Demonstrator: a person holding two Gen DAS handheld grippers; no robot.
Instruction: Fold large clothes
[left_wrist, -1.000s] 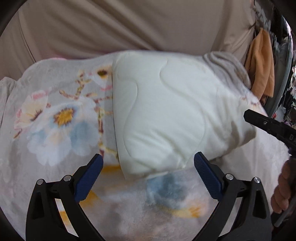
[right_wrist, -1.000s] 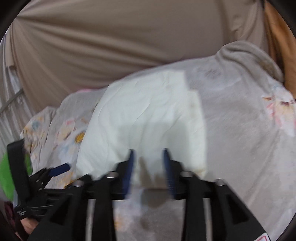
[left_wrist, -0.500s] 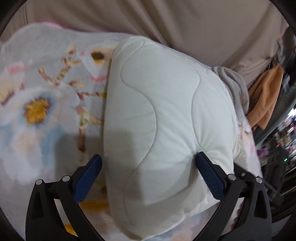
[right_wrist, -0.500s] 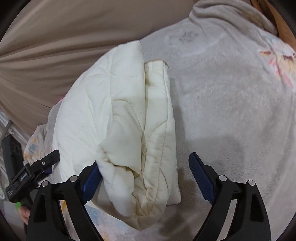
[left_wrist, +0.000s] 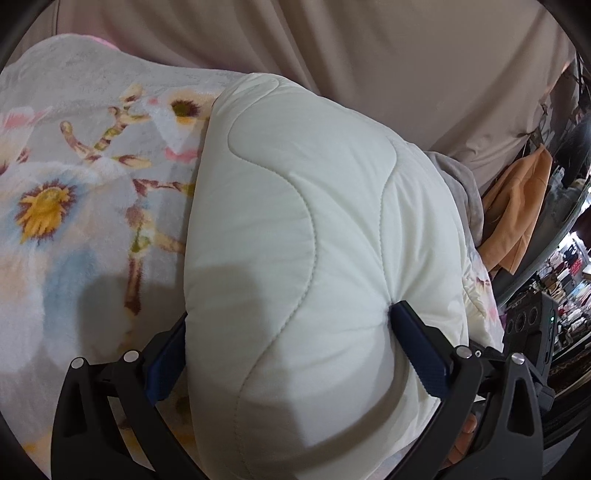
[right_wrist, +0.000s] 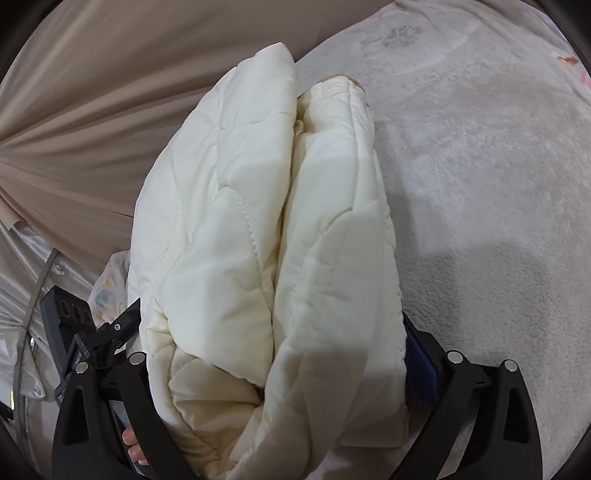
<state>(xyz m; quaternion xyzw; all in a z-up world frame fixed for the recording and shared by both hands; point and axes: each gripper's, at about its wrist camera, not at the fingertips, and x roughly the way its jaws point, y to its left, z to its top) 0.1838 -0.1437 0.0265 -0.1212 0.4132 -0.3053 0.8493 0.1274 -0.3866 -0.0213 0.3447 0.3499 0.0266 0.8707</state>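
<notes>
A floral fleece blanket (left_wrist: 74, 206) covers the bed at left, and on it lies a folded cream quilted jacket (left_wrist: 295, 258), with beige curtain (left_wrist: 406, 55) behind. The left tool (left_wrist: 288, 354) straddles one end of the bundle, its blue pads set wide and pressing into the padding on both sides. The right tool (right_wrist: 280, 373), its jaws just having been opening, stands wide around the jacket's (right_wrist: 266, 240) layered end, fabric filling the gap.
</notes>
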